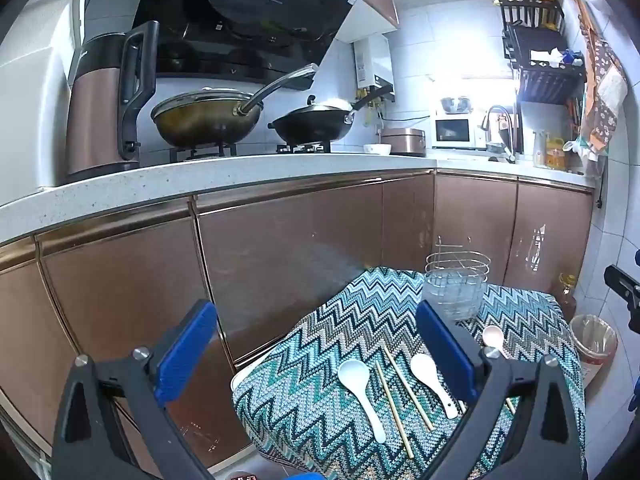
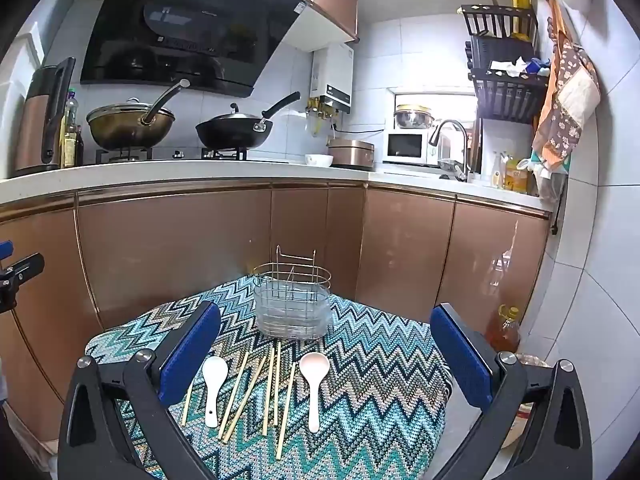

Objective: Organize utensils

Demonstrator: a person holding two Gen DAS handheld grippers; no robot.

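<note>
Zigzag tablecloth [image 2: 360, 360]: woven cloth, coarse and matt. On it, wire caddy [image 2: 292, 284]: thin shiny metal over a clear plastic liner. In front of the caddy, spoons [image 2: 314, 380]: smooth glossy white, plastic or ceramic; chopsticks [image 2: 244, 396]: pale matt wood or bamboo. Behind the cloth, cabinet doors [image 2: 172, 248]: coppery, satin sheen, scuffed.

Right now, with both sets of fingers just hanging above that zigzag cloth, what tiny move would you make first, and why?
Probably lower the right gripper onto the pinkish plastic spoon. Its fingers are open and empty, the spoon lies apart from the wooden chopsticks, and the wire utensil holder stands upright just behind it. The left gripper is open too.
</note>
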